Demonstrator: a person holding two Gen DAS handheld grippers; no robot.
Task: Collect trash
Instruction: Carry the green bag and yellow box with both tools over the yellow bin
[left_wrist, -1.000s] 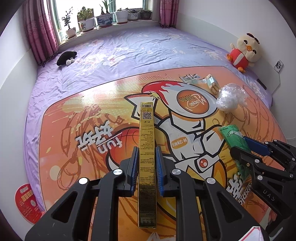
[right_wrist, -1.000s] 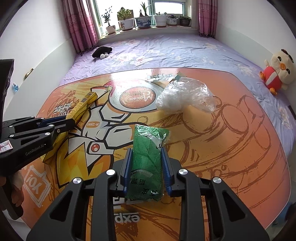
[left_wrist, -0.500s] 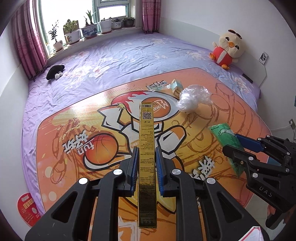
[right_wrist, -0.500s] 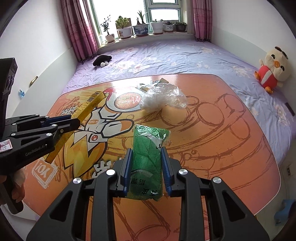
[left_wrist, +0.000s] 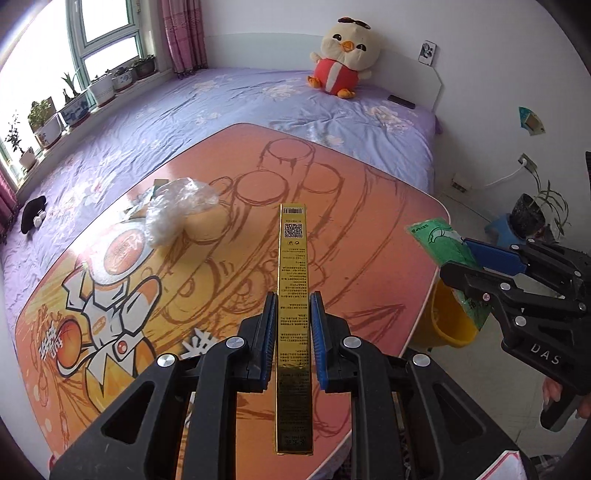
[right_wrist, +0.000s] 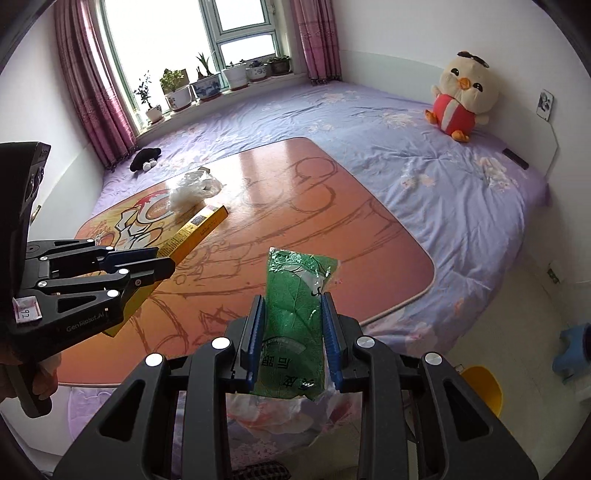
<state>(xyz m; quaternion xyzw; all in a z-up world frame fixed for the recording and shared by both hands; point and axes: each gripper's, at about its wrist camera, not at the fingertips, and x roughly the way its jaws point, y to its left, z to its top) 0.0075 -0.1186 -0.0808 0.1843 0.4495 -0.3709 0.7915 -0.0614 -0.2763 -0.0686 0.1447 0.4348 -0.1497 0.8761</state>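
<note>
Change: both hand-held grippers are swung toward the surface (left_wrist: 369, 229) edge; a yellow bin (left_wrist: 448, 317) is now seen.
Left hand-held gripper (left_wrist: 293, 306): clamped on gold box (left_wrist: 293, 280).
Right hand-held gripper (right_wrist: 293, 314): clamped on green packet (right_wrist: 295, 310).
Plastic bag (left_wrist: 173, 210): left on surface.

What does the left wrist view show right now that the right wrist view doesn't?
Only the left wrist view shows the potted plant on the floor, the wall sockets, and the yellow bin as an open container beside the table; the right wrist view catches only a yellow sliver there.

Only the right wrist view shows the whole window.

Both show the left gripper shut on the gold box, the right gripper shut on the green packet, the clear plastic bag on the orange table, and the plush chick.
</note>
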